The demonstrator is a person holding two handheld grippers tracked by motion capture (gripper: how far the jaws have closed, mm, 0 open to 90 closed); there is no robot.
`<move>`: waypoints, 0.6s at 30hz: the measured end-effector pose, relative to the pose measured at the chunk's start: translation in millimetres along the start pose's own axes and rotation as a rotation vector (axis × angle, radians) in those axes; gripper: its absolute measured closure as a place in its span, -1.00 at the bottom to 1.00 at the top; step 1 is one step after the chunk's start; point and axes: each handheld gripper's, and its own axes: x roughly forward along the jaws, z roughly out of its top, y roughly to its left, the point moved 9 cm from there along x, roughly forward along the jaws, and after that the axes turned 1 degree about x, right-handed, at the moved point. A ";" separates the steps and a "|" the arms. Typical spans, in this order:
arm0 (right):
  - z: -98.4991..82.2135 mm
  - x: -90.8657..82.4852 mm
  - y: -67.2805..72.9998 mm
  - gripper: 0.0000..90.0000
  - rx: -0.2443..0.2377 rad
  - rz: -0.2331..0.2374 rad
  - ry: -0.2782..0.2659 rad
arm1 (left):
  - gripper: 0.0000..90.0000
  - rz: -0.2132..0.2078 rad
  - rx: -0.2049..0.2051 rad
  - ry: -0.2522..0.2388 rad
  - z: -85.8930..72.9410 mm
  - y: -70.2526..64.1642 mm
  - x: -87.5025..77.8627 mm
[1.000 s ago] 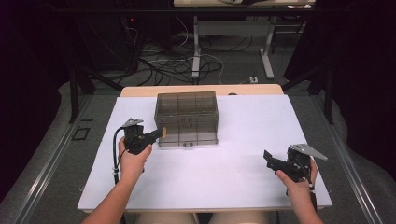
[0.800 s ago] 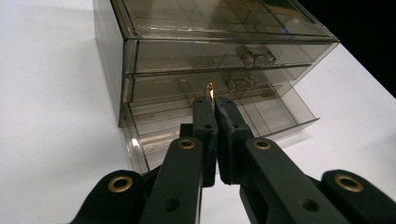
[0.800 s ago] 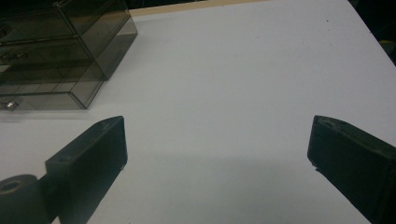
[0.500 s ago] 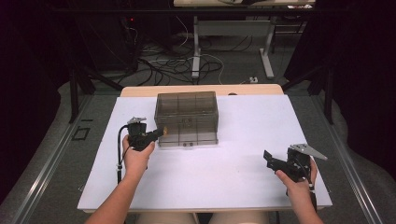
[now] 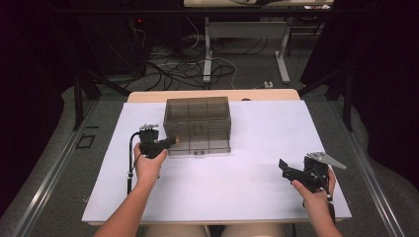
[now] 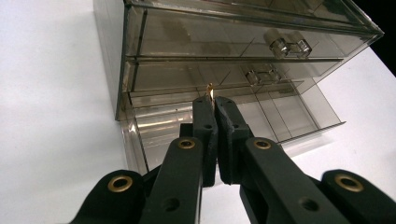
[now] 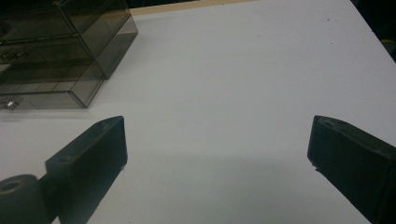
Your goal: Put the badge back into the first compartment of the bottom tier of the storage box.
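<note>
A smoky see-through drawer box [image 5: 198, 118] stands at the back middle of the white table [image 5: 247, 187]. Its bottom drawer [image 6: 261, 116] is pulled out a little and looks bare inside. My left gripper [image 5: 173, 140] is at the box's front left corner, shut on a small gold piece [image 6: 209, 88] that pokes out above its fingertips. In the left gripper view my left gripper [image 6: 215, 99] hovers over the left part of the pulled-out drawer. My right gripper [image 5: 282, 165] rests near the table's front right, open with nothing between its jaws, as my right gripper [image 7: 219, 135] also shows.
The box has three drawers with clear knobs [image 6: 287, 44]. A wooden table edge [image 5: 148, 95] shows behind the white sheet. Cables [image 5: 183, 69] and desk legs stand on the floor beyond.
My left gripper has crept slightly right and closer to the box's front left corner, still holding the gold piece. The right gripper has stayed put.
</note>
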 end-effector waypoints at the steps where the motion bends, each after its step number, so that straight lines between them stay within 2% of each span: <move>1: -0.3 0.1 0.3 -0.90 0.006 -0.001 0.002 | 0.96 -0.003 -0.001 0.010 -0.6 -0.1 0.2; 2: 1.4 1.9 0.9 -0.90 0.013 0.000 -0.026 | 0.96 -0.004 -0.002 0.018 -1.1 -0.1 0.3; 3: 1.4 2.0 0.9 -0.90 0.012 0.001 -0.026 | 0.96 0.004 0.000 0.010 -0.9 0.4 1.9; 4: 0.0 0.2 -0.1 -0.90 -0.003 -0.001 0.001 | 0.96 0.004 -0.003 0.009 -1.1 0.1 2.8; 7: 0.3 0.5 0.0 -0.90 -0.002 0.000 -0.005 | 0.96 0.004 0.001 0.028 -3.1 0.6 4.3; 8: 1.6 2.1 0.2 -0.90 0.001 0.001 -0.027 | 0.96 0.003 -0.001 0.032 -3.6 0.5 4.6; 13: 0.8 1.3 0.9 -0.90 0.010 0.002 -0.016 | 0.96 0.017 -0.006 0.029 -5.1 0.3 9.2; 14: 1.4 2.0 1.1 -0.90 0.011 0.003 -0.025 | 0.96 0.015 0.003 0.047 -6.3 0.6 8.7; 18: 1.3 2.0 1.2 -0.90 0.010 0.005 -0.026 | 0.96 0.021 0.016 0.054 -8.0 0.4 11.3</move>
